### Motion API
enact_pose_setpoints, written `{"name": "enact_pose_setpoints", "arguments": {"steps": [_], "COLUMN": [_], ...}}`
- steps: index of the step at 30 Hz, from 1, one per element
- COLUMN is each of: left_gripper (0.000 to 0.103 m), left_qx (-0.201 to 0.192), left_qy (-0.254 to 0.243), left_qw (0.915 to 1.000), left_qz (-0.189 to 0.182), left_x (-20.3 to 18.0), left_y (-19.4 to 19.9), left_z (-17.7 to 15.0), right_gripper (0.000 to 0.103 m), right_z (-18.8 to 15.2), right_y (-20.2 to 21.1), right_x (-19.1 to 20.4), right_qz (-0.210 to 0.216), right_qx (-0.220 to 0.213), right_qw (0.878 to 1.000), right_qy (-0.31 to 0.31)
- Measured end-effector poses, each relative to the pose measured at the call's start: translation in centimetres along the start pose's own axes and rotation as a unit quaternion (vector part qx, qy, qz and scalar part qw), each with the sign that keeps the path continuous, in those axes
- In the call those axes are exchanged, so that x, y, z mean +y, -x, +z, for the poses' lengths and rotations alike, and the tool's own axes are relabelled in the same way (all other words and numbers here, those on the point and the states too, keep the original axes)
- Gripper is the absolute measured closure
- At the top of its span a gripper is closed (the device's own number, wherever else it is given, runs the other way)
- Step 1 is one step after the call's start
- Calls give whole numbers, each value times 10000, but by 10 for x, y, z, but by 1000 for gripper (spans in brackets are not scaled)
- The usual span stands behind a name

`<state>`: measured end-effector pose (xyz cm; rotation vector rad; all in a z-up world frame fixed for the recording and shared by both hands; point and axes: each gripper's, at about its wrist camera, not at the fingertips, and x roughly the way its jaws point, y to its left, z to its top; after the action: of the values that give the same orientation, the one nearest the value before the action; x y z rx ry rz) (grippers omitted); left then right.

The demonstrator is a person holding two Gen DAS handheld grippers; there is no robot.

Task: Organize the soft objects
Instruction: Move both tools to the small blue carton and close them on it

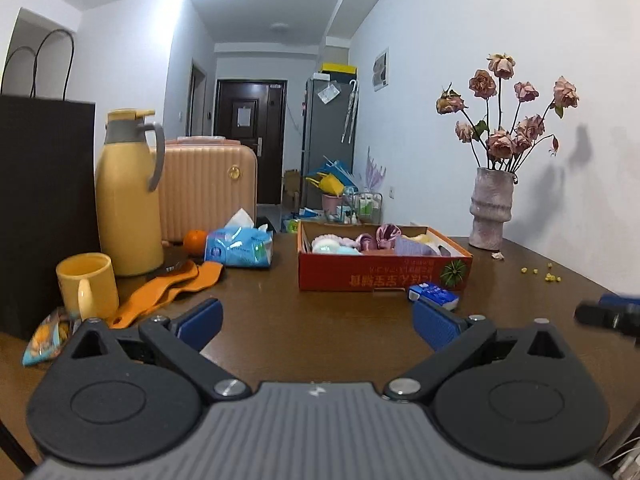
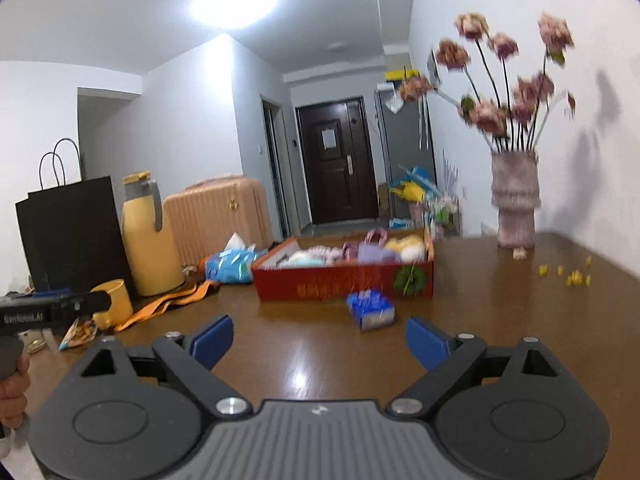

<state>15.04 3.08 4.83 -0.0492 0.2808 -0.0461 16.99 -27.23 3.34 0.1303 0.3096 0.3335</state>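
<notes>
While the soft objects (image 1: 376,242) are lying heaped inside the red cardboard box (image 1: 384,276), the box itself is sitting toward the far middle of the brown wooden table (image 1: 304,320), its printed long side facing both cameras. Pale pink, white, mint, lilac and yellow pieces are showing above the rim; what each one is cannot be told. A small blue and white packet (image 1: 434,294) is lying on the table just in front of the box's near right corner.

The left gripper (image 1: 318,322) is hovering over bare wood short of the box, its blue pads spread wide with nothing between them. The right gripper (image 2: 320,342) is hanging likewise over the table, jaws standing wide apart and holding nothing, the blue packet lying beyond its fingers. In the right wrist view the left gripper is showing at the left edge, with part of a hand (image 2: 12,396) below it.

Left of the box, a blue tissue pack (image 1: 240,248) is resting beside an orange fruit (image 1: 195,240). Nearer, an orange strap (image 1: 168,292) is trailing across the wood next to a yellow mug (image 1: 86,286), and a snack packet (image 1: 46,340) is lying by the mug. A yellow thermos jug (image 1: 128,196) is standing behind the mug, with a black paper bag (image 1: 44,208) to its left and a peach suitcase (image 1: 208,188) behind it. On the right, a ribbed vase (image 1: 491,208) of dried pink roses (image 1: 516,120) is standing by the white wall, with small yellow bits (image 1: 548,274) scattered on the table near it.
</notes>
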Motion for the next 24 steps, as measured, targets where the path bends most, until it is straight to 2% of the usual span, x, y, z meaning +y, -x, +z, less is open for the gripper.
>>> {"name": "enact_pose_setpoints", "arguments": {"steps": [4,13,16,18,24], "left_gripper": [0,0,0,0,0], "left_qx": [33,404,526,602,900], "left_qy": [-10,-62,-101,-193,-352], "left_qw": [10000,9991,9984,9976,9942], "left_qz": [25,-96,-176,-273,-472], "left_x": [2,-6,-11,-17,-38], "left_y": [-6,-53,-79,-102,-180], "left_z": [1,-3,-2,0,5], "right_gripper": [10,15,17,22,33], "right_z": [-16,-17,-13,-9,6], "right_y": [-5,-40,-65,-86,-175], "right_x": [5,-8,-18,-25,-50], "right_qz": [-241,-378,-356,-363,-367], "right_qx": [194,459,605,714,1222], "right_qw": [9994,9982,9975,9968,9918], "right_qy": [119,-6,-15,15,-43]}}
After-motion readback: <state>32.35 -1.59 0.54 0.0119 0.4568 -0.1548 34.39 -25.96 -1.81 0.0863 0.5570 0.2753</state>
